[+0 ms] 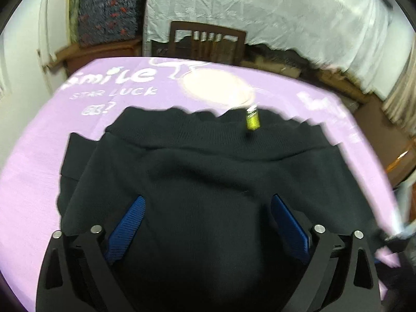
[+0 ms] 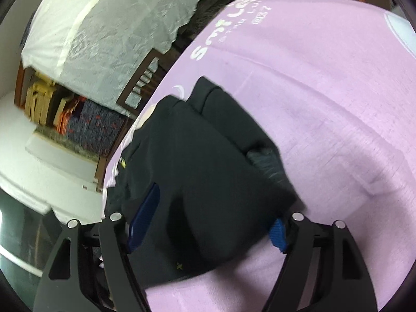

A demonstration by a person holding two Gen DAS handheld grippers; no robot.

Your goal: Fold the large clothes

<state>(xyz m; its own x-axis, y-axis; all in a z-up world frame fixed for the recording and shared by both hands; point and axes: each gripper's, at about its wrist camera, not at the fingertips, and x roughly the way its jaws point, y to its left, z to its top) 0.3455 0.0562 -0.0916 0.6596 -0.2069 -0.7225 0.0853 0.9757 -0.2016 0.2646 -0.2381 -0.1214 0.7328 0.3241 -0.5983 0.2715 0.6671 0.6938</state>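
Note:
A black garment lies folded on a lilac printed sheet. Its ribbed edge is at the far side, with a yellow-green tag on it. My left gripper hovers over the near part of the garment, its blue pads wide apart and open. In the right wrist view the same garment runs up between the fingers of my right gripper. These jaws also stand wide, and cloth hides part of the right pad. A ribbed cuff pokes out at the garment's right edge.
A wooden chair stands behind the far edge of the sheet. White lace cloth drapes furniture behind it, and stacked fabrics fill a shelf at the back left. Bare lilac sheet spreads to the right of the garment.

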